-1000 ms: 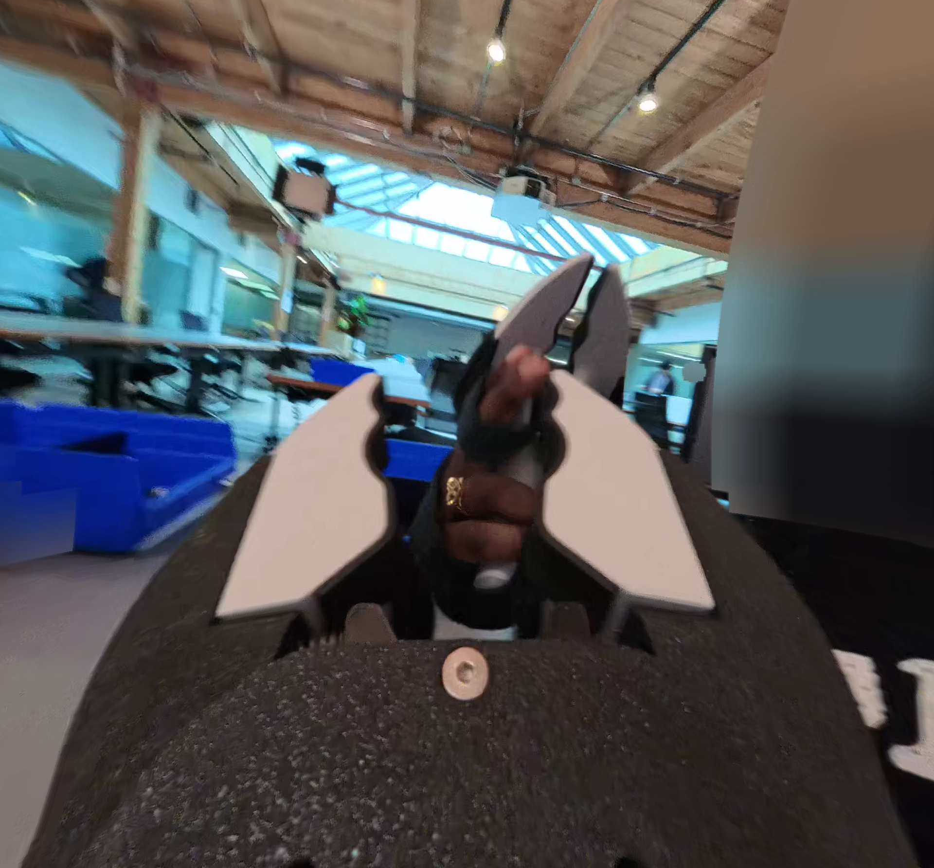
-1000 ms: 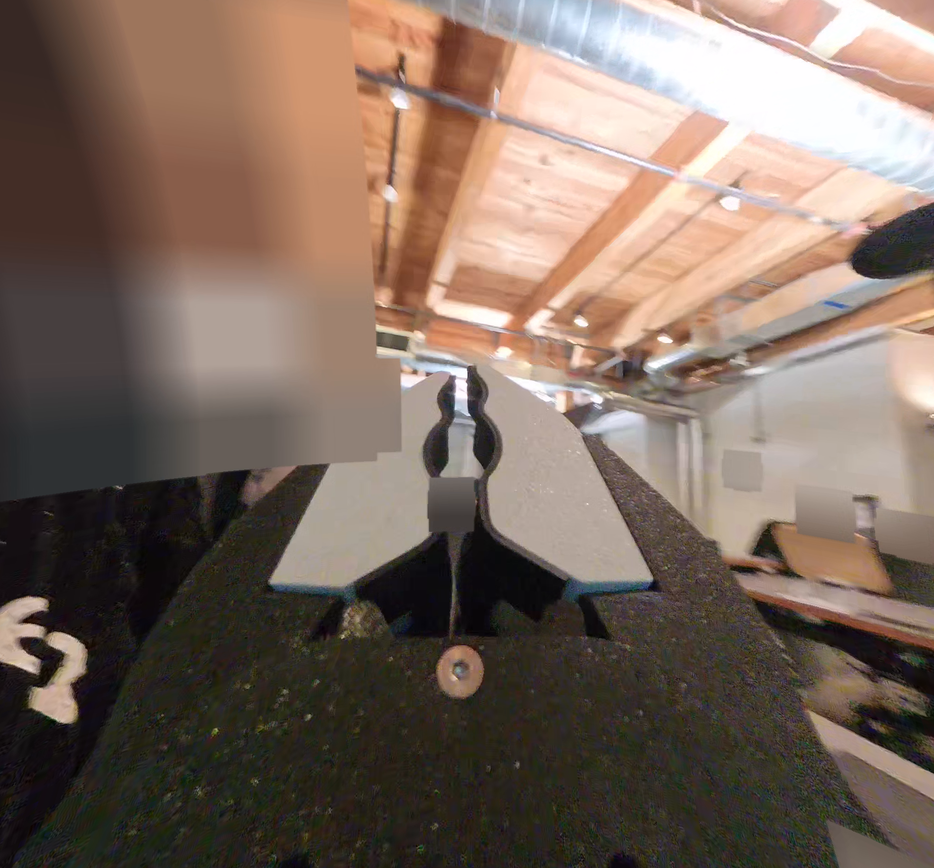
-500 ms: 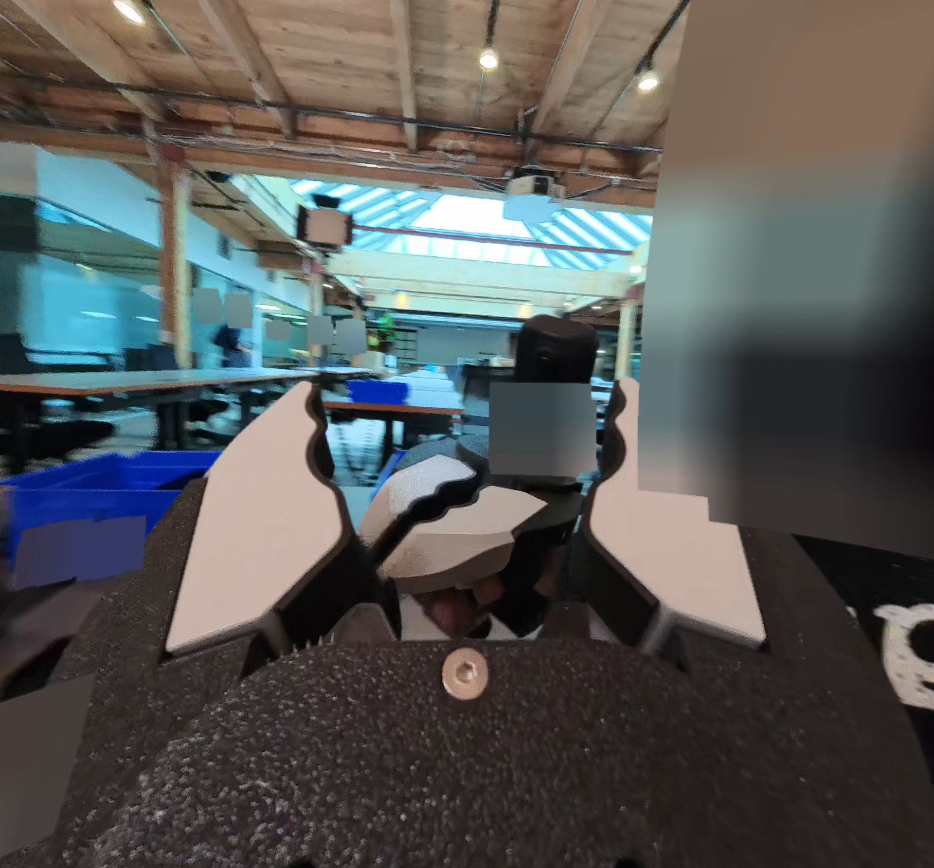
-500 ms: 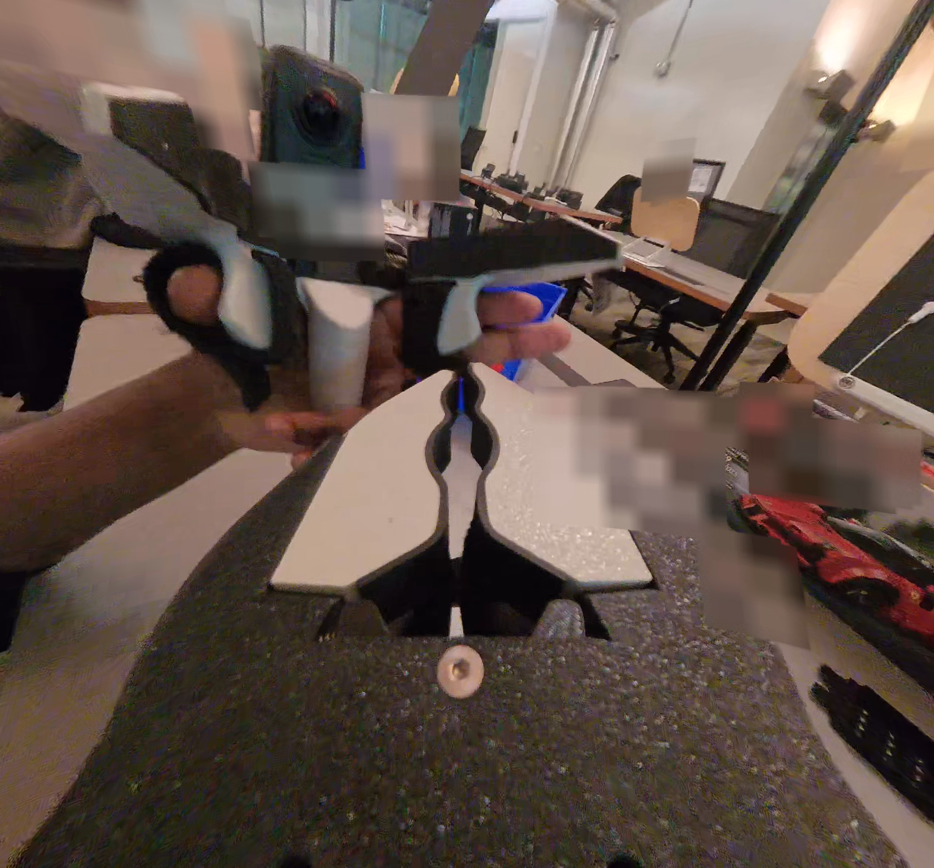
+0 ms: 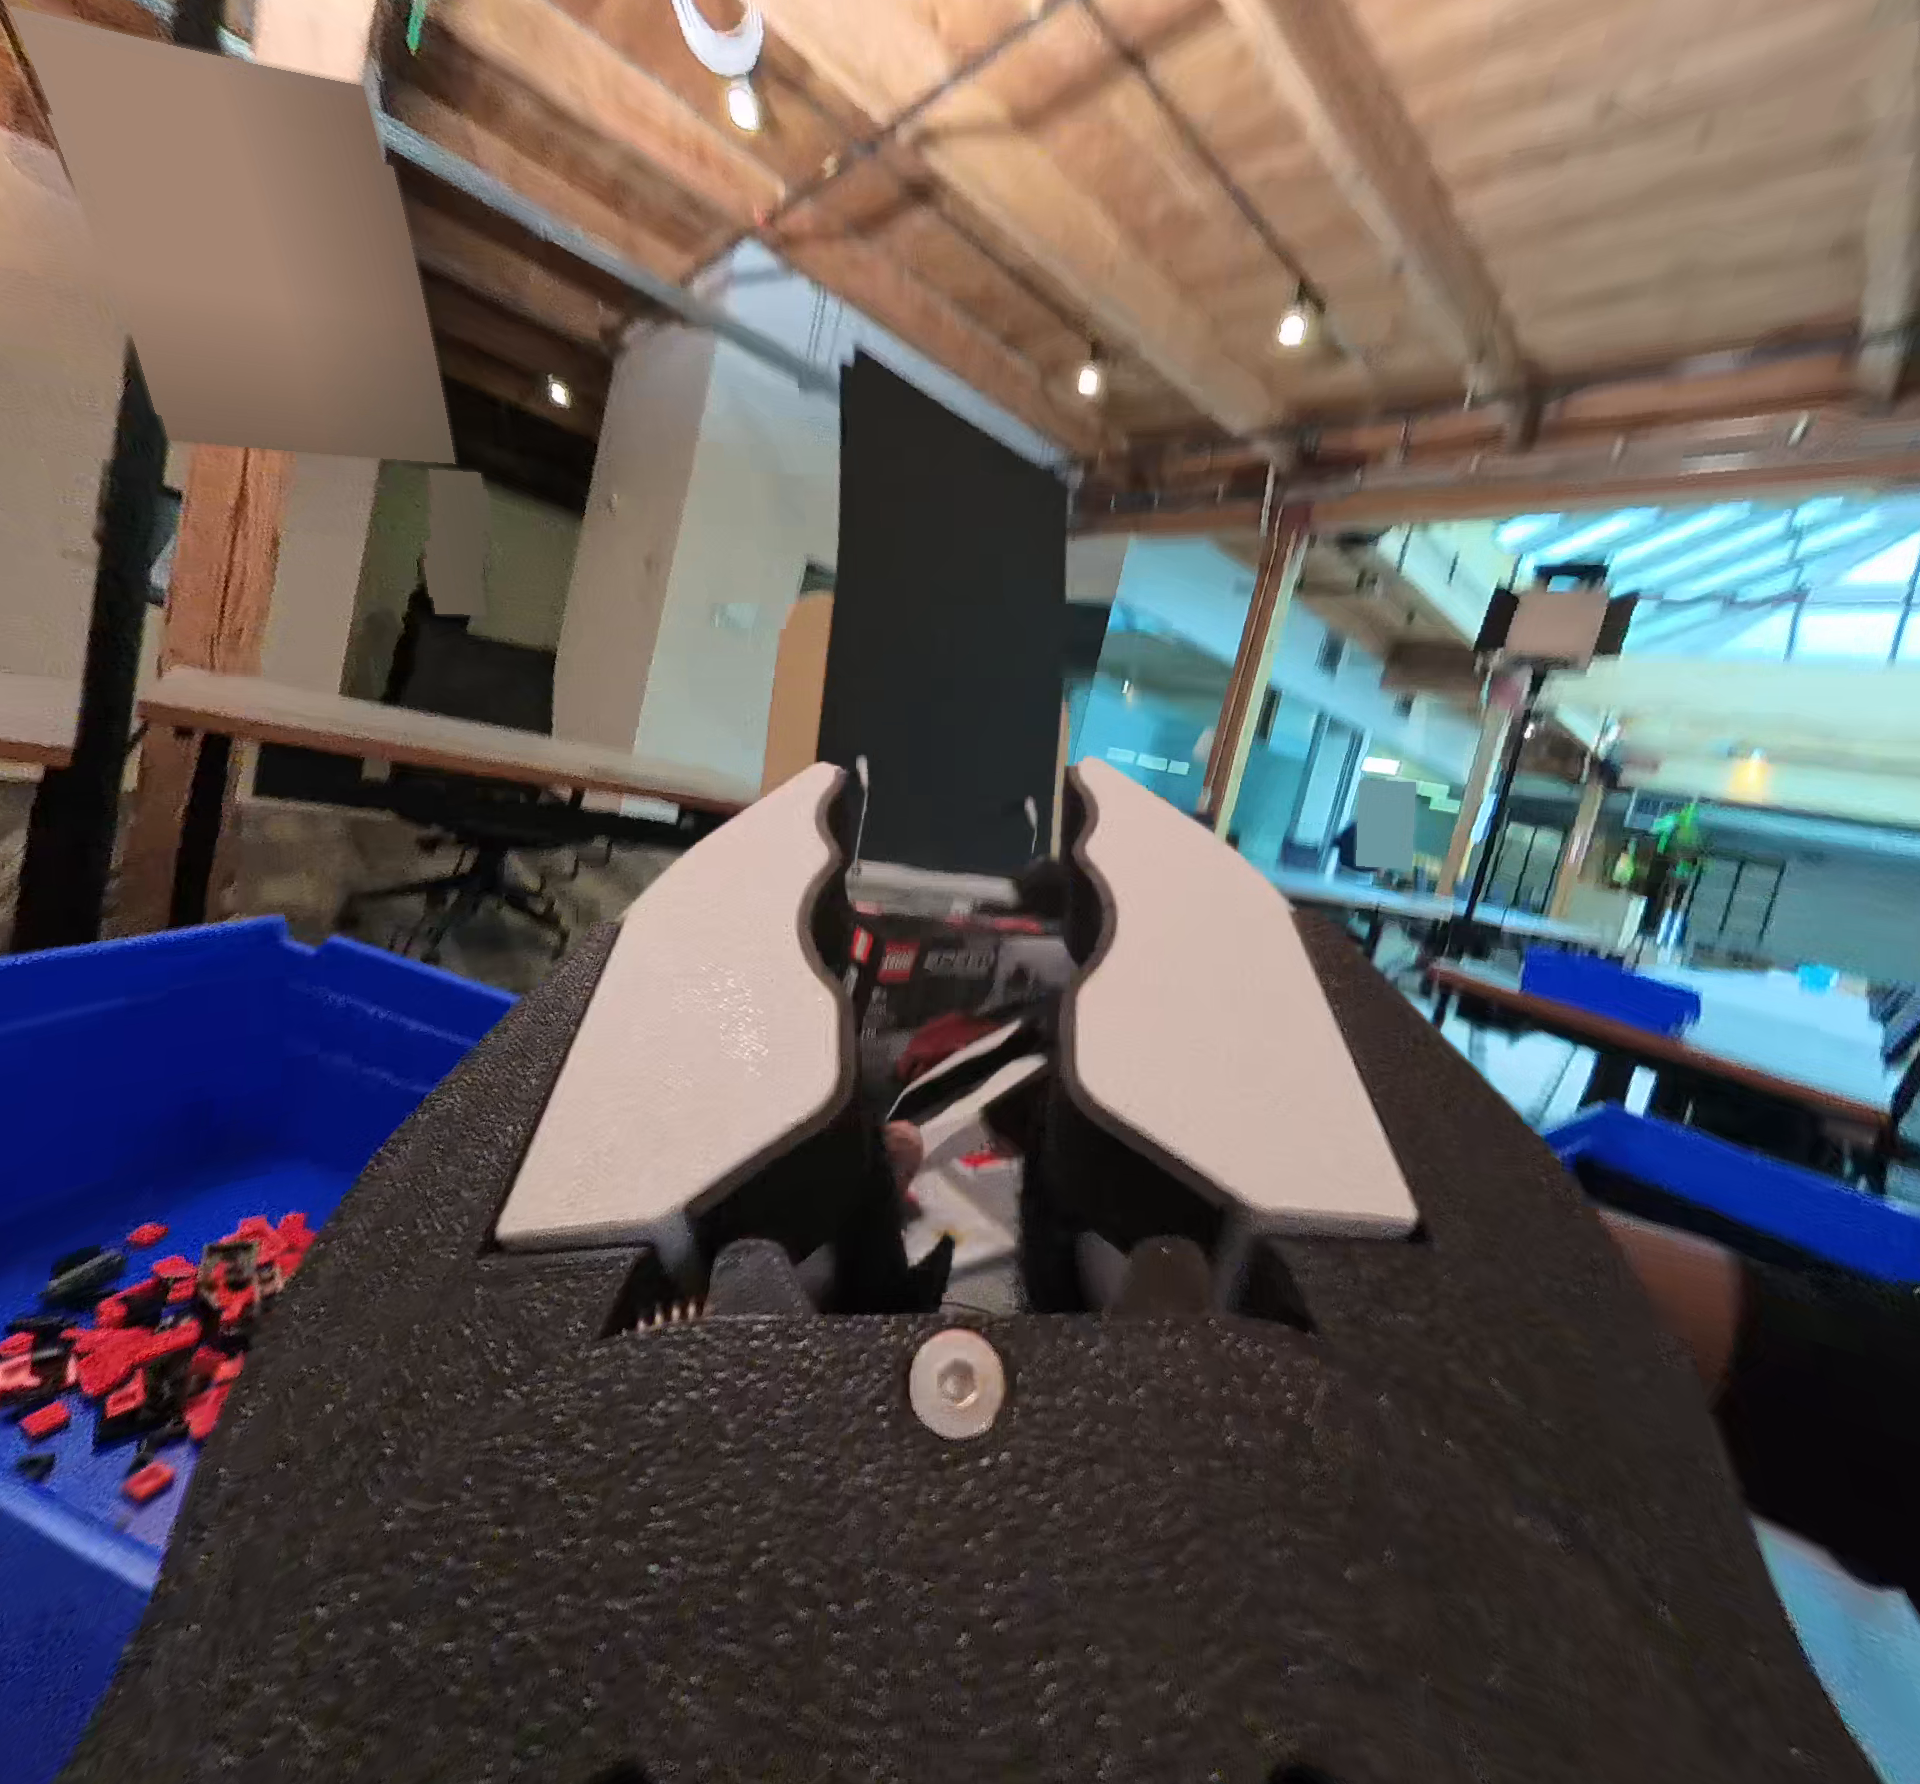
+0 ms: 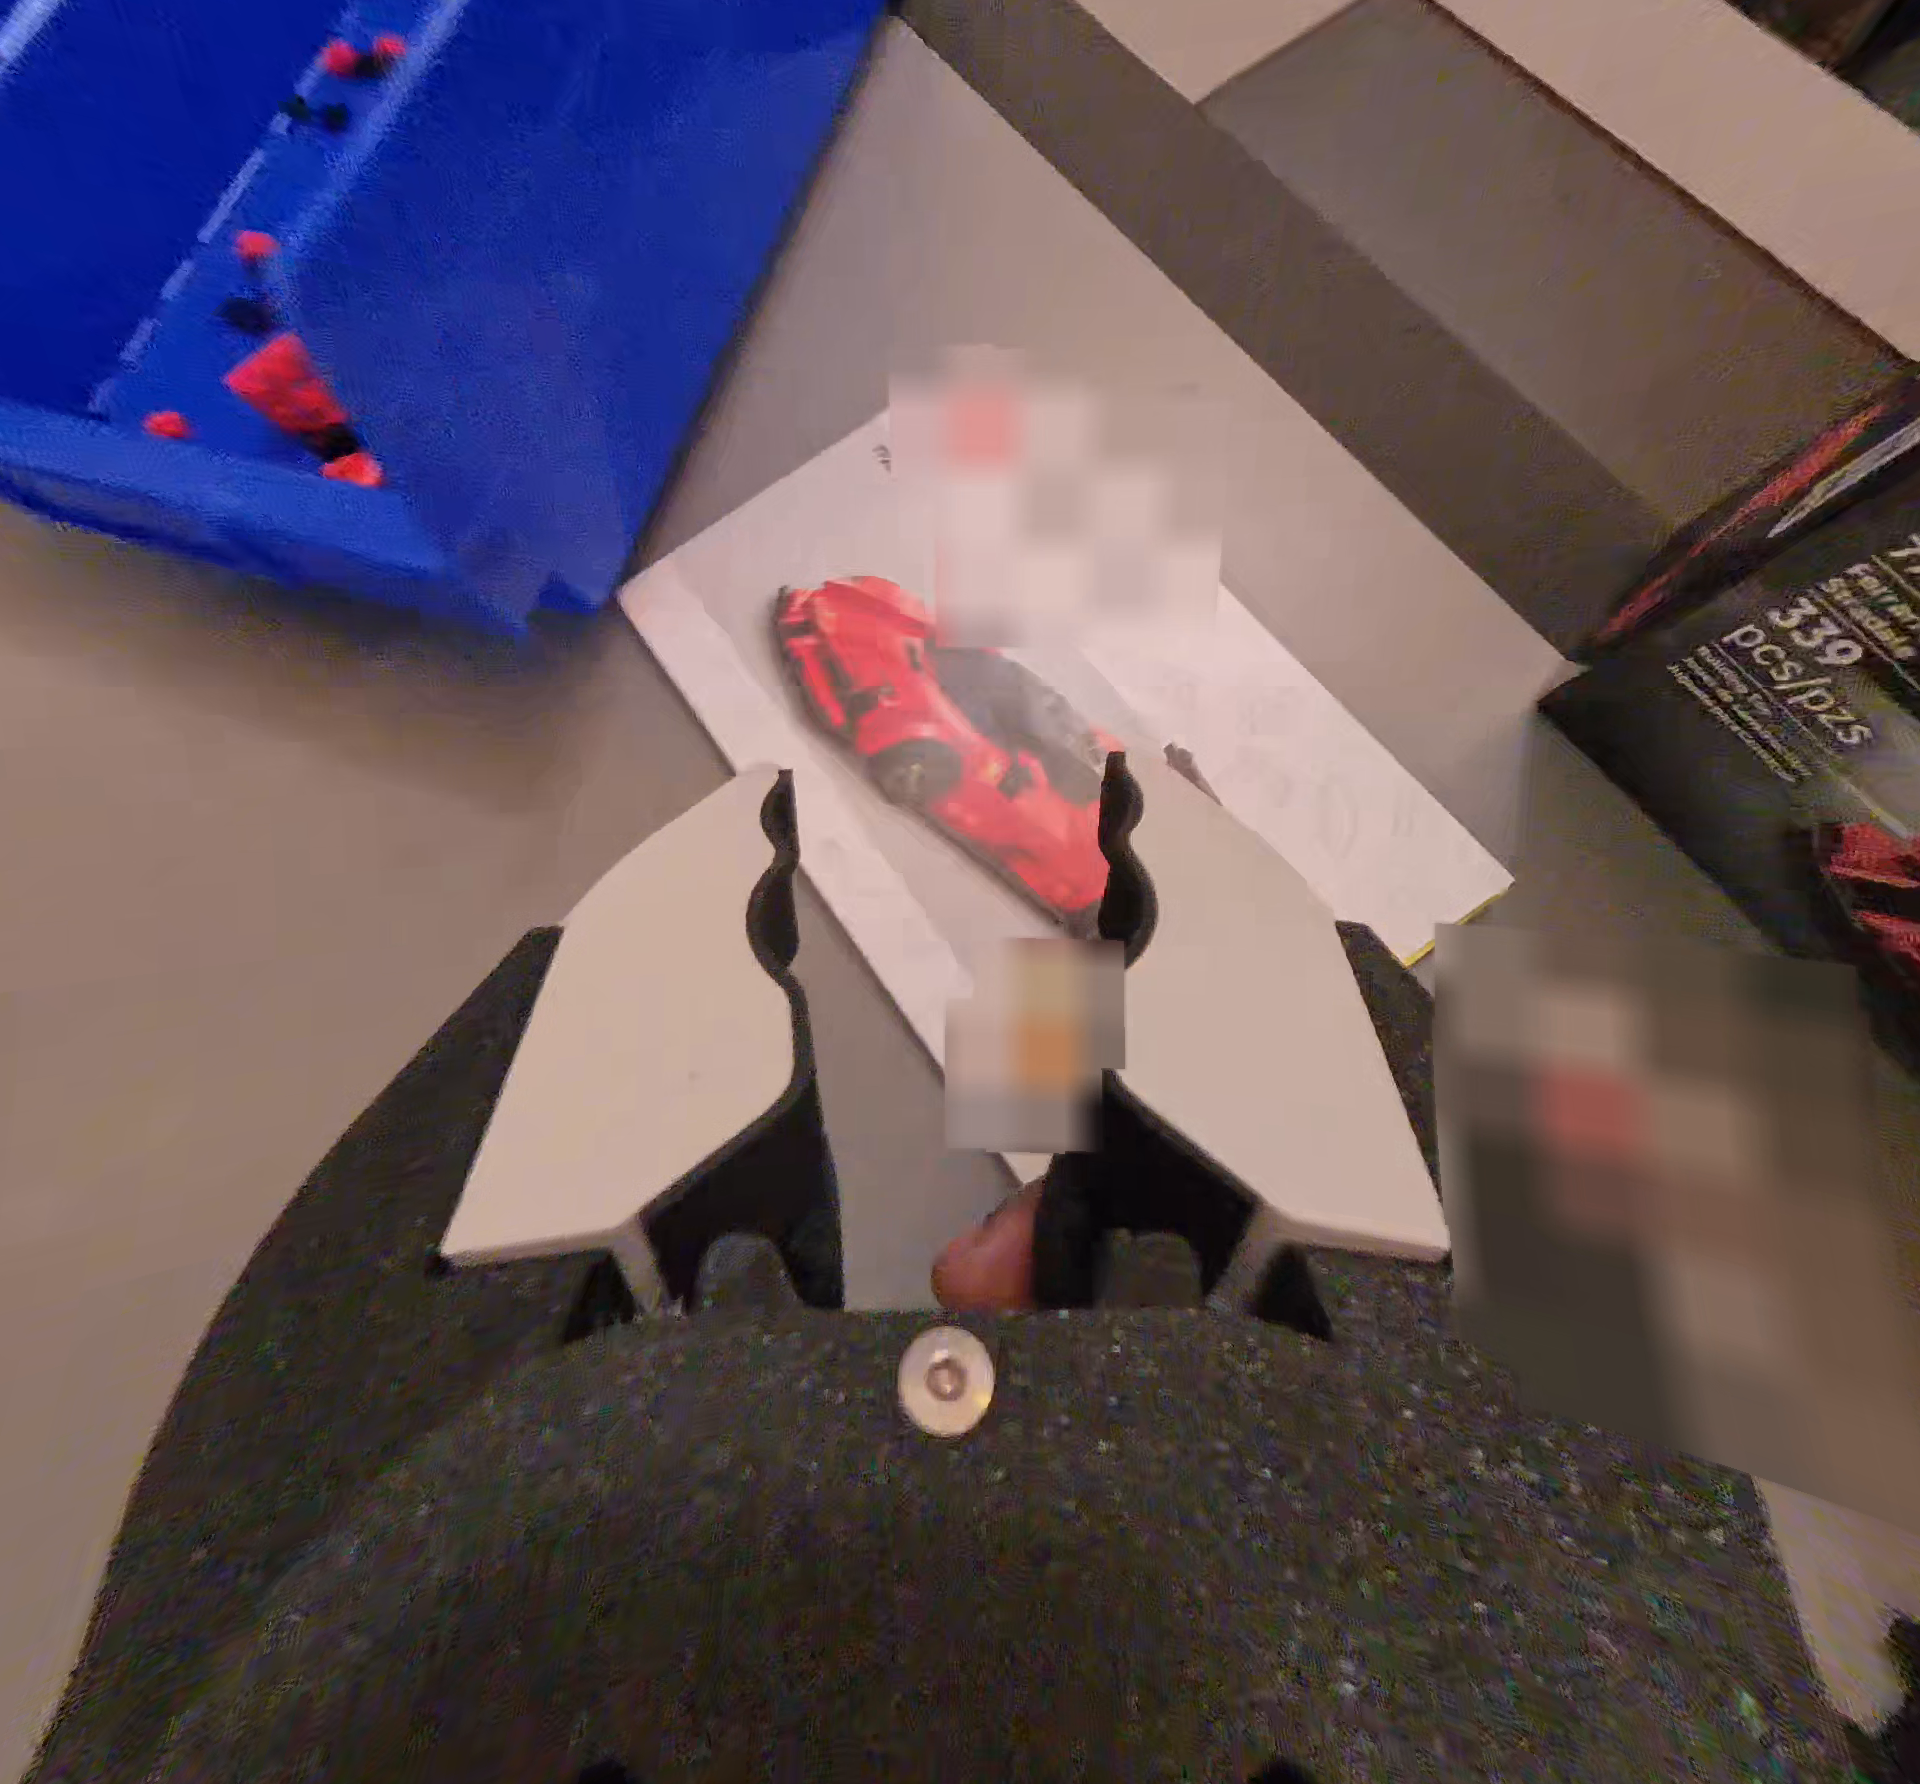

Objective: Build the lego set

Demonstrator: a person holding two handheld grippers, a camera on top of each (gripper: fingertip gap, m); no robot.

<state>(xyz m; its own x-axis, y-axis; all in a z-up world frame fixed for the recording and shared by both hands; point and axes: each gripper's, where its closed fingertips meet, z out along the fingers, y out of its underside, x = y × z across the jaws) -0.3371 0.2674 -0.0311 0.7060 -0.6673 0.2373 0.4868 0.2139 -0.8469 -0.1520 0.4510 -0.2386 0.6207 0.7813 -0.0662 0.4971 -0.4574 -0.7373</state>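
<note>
Left view, blurred: blue bin cut off at left edge, holding red and black pieces, too many and too small to count. Left gripper: jaws spread, nothing between. Second blue bin at right, contents hidden.

Right view: one blue bin, partly cut off, few red pieces inside. Right gripper: jaws spread, bare, above one booklet showing a red car. Dark box cut off at right.
</note>
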